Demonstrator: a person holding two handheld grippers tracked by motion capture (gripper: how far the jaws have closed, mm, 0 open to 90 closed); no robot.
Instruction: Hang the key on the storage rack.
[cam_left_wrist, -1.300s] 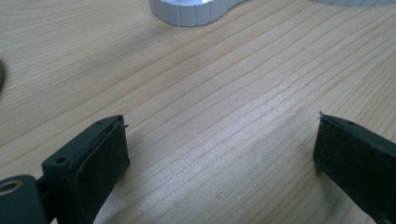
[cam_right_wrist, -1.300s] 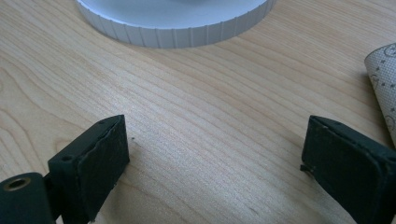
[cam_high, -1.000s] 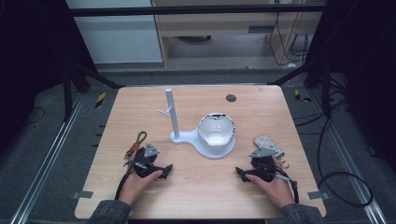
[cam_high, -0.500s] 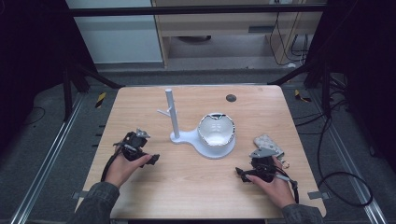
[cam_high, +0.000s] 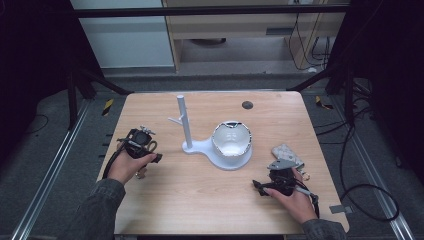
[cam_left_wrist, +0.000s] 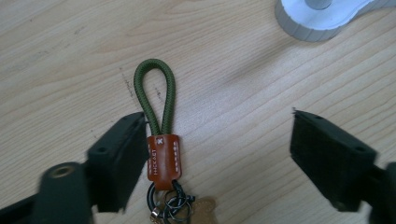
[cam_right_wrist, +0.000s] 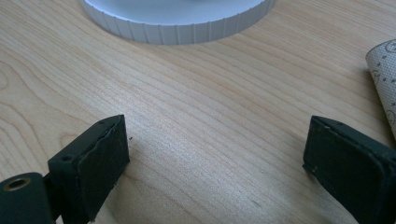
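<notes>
A keychain lies flat on the wooden table (cam_left_wrist: 243, 70), made up of a green cord loop (cam_left_wrist: 154, 88), a brown leather tag (cam_left_wrist: 163, 156) and metal rings (cam_left_wrist: 170, 205). My left gripper (cam_left_wrist: 217, 126) points down over it. Its jaws have just been closing and are still apart: the left pad is at the tag's edge, the right pad well clear of it. In the high view the left gripper (cam_high: 144, 149) is at the table's left. My right gripper (cam_high: 260, 187) rests near the front right. The right gripper (cam_right_wrist: 215, 135) is open over bare wood.
A white stand has a thin post with pegs (cam_high: 182, 117) and a round base holding a white bowl (cam_high: 231, 145) at mid table; the base's ribbed rim (cam_right_wrist: 177, 23) lies ahead of the right jaws. A patterned pouch (cam_high: 286, 153) lies behind the right hand.
My left hand has lifted from the front edge and moved away and to the left, over the keychain. The right hand has stayed put.
</notes>
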